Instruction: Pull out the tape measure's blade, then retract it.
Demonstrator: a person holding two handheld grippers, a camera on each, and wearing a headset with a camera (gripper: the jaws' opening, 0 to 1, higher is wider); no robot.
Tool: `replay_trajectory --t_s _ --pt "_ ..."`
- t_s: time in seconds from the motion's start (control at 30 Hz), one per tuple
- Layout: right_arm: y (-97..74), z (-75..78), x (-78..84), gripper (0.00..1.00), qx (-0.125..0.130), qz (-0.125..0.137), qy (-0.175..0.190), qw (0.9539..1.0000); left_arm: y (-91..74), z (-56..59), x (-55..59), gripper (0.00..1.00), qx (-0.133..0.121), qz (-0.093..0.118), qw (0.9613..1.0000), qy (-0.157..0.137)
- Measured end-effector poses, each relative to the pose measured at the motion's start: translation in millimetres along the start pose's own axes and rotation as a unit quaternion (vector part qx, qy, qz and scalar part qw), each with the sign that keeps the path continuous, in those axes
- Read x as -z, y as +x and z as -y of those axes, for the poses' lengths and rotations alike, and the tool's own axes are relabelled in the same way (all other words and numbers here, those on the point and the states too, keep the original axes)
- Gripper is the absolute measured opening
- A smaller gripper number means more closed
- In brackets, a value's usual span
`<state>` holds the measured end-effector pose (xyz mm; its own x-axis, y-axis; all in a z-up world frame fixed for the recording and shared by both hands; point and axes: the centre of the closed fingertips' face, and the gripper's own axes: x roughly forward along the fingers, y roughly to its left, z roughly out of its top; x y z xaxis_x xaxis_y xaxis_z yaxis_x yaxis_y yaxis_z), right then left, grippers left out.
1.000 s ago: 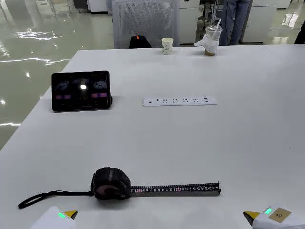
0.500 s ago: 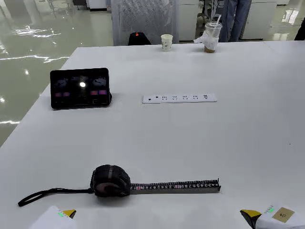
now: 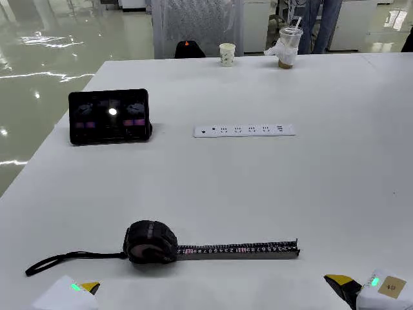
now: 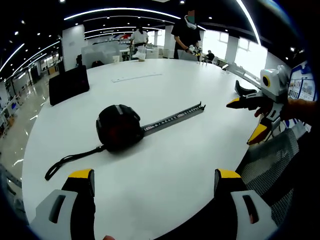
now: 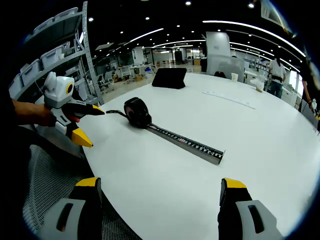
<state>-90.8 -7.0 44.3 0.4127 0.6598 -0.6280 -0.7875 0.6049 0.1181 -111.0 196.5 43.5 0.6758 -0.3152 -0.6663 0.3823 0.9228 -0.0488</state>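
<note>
Black tape measure [image 3: 150, 241] low and left of centre in the head view, flat on white table [image 3: 271, 187]; blade [image 3: 239, 249] extended rightward along the tabletop. Left gripper [image 4: 155, 176] and right gripper [image 5: 159, 182] at the bottom corners, both spread wide, grasping nothing.

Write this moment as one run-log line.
tape measure: blade out, not held | left hand-held gripper: open | right hand-held gripper: open

1. Head view: high at the near edge of the white table [image 3: 271, 187], facing forward and down across it.
2. Left gripper view: low, close, tape measure [image 4: 120, 127] at centre.
3. Right gripper view: low, slightly farther; all three share the tape measure.
</note>
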Motion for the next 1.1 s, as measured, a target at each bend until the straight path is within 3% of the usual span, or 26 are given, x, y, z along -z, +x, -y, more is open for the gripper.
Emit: replay_trajectory --t_s 0.23,0.63,1.1 --pt "2.6 3.2 2.3 0.96 -0.02 -0.004 -0.024 0.9995 0.4 -9.2 -4.2 0.96 -0.016 0.014 0.9995 -0.021" --pt "7.9 12.6 -2.4 0.91 -0.043 -0.002 -0.047 0.998 3.6 -17.7 -6.4 0.97 -0.031 0.016 0.9991 -0.025" --pt "14.0 28.0 -4.8 0.88 -0.066 -0.018 -0.084 0.9941 8.9 -24.0 -12.7 0.99 -0.042 0.019 0.9985 -0.031"
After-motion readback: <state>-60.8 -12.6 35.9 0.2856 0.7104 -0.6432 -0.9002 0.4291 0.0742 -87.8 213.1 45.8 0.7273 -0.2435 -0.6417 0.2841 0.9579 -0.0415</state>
